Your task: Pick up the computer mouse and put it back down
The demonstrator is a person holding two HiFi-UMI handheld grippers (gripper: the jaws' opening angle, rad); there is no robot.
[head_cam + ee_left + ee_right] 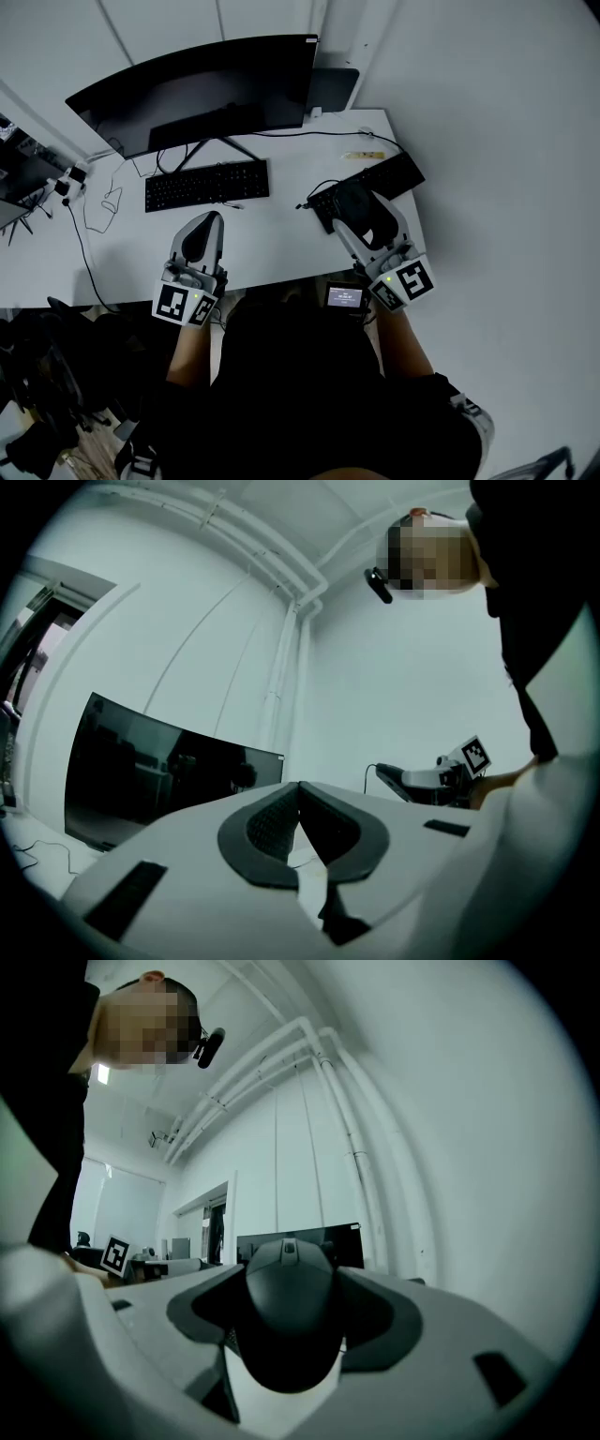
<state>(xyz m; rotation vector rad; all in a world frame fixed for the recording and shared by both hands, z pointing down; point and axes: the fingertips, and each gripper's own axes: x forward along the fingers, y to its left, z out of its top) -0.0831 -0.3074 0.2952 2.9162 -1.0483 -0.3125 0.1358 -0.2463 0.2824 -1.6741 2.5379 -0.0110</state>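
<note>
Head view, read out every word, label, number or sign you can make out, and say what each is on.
Nothing can be read here.
Keyboard: key legends too small.
Small screen at the desk's near edge: lit, print too blurred.
Yellow strip on the desk: too small.
Cubes on left gripper and right gripper: square patterns only, no letters.

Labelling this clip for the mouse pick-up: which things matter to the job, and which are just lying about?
In the job: computer mouse, right gripper shut on it.
Lying about: curved monitor, keyboard, second keyboard, left gripper shut, empty.
</note>
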